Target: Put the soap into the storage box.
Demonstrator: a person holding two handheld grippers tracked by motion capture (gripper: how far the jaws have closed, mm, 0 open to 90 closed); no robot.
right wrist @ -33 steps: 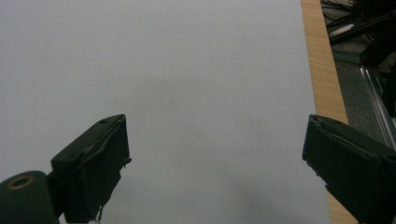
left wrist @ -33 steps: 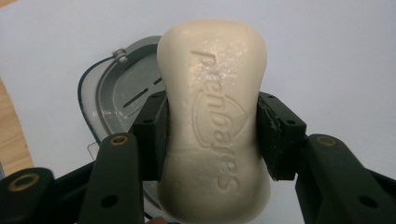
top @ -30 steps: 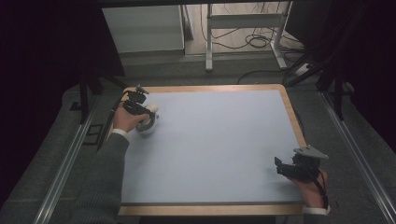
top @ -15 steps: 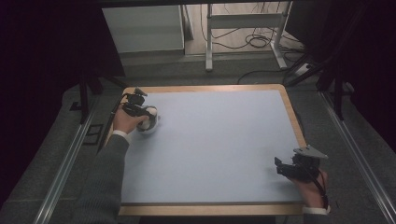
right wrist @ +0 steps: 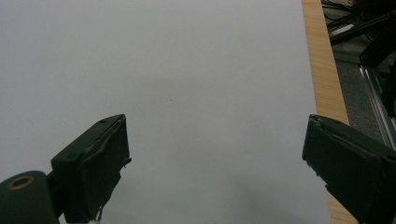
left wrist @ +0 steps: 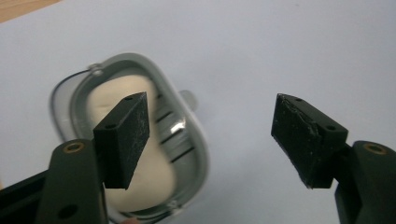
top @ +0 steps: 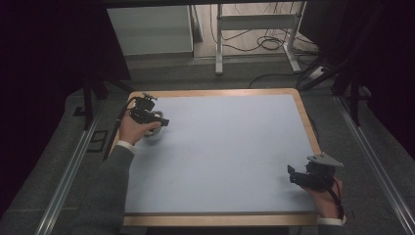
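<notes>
1. The left gripper [top: 155, 120] is at the far left part of the table [top: 230, 147], held in the left hand [top: 133, 128].
2. Its jaws have just been opening, and they now stand wide apart with nothing pressed between the pads.
3. In the left gripper view, the left gripper [left wrist: 210, 140] looks down on a soap dish [left wrist: 65, 100], which lies on the table [left wrist: 280, 46] below and to the left of the jaws.
4. The dish is grey and oval, with a transparent rim and drain slots in its bottom.
5. A pale soap [left wrist: 109, 95] lies inside the dish, and the left pad covers part of it in this view.
6. The right pad is over the bare table, well to the right of the dish.
7. In the high view, the dish [top: 152, 135] is just under the left gripper, partly hidden by the hand.
8. The right gripper [top: 292, 175] is at the near right part of the table, well apart from the dish, held in the right hand [top: 327, 196].
9. In the right gripper view, the right gripper [right wrist: 215, 154] has its jaws wide open and holds nothing; between them is the plain table [right wrist: 187, 70].
10. The wooden edge [right wrist: 322, 60] of the table runs beside the right pad of this gripper.
</notes>
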